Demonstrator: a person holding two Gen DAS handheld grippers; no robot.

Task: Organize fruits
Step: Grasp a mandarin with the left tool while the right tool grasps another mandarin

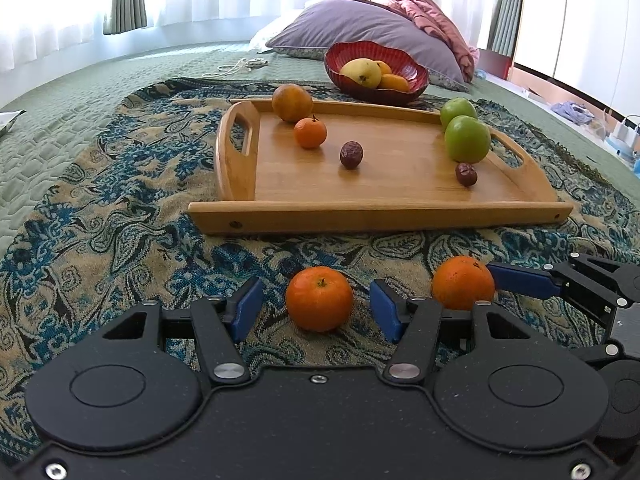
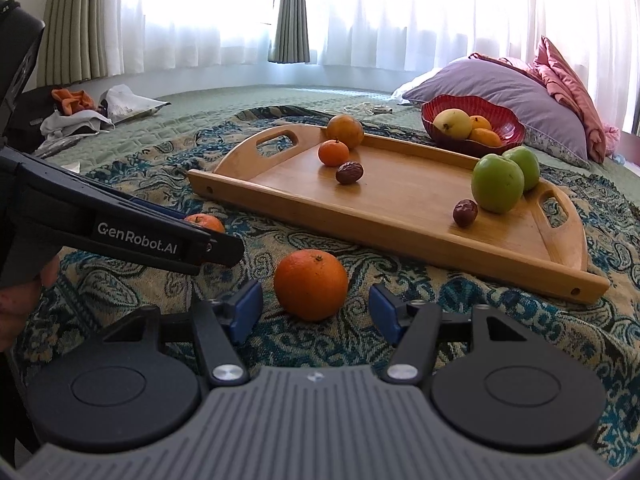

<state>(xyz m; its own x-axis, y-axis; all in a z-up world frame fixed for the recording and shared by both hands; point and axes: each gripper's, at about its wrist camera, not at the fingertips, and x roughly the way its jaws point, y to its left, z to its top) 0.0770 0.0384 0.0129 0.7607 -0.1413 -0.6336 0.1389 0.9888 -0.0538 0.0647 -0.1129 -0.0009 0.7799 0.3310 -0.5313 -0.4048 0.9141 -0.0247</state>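
Observation:
My left gripper (image 1: 318, 306) is open with a small tangerine (image 1: 319, 298) between its blue pads, resting on the patterned cloth. My right gripper (image 2: 316, 306) is open around a larger orange (image 2: 311, 285), also on the cloth; this orange shows in the left wrist view (image 1: 463, 288) beside a right finger (image 1: 520, 278). A wooden tray (image 1: 400, 216) holds an orange (image 1: 292, 102), a tangerine (image 1: 310, 133), two dates (image 1: 351, 155) and two green apples (image 1: 467, 139). A red bowl (image 1: 416, 80) behind the tray holds a pear and oranges.
The patterned cloth (image 1: 120, 200) lies on a green quilted bed. Purple and pink pillows (image 1: 360, 24) sit behind the bowl. Clothes and bags (image 2: 80, 116) lie at the bed's far left. A cable (image 1: 240, 65) lies on the quilt.

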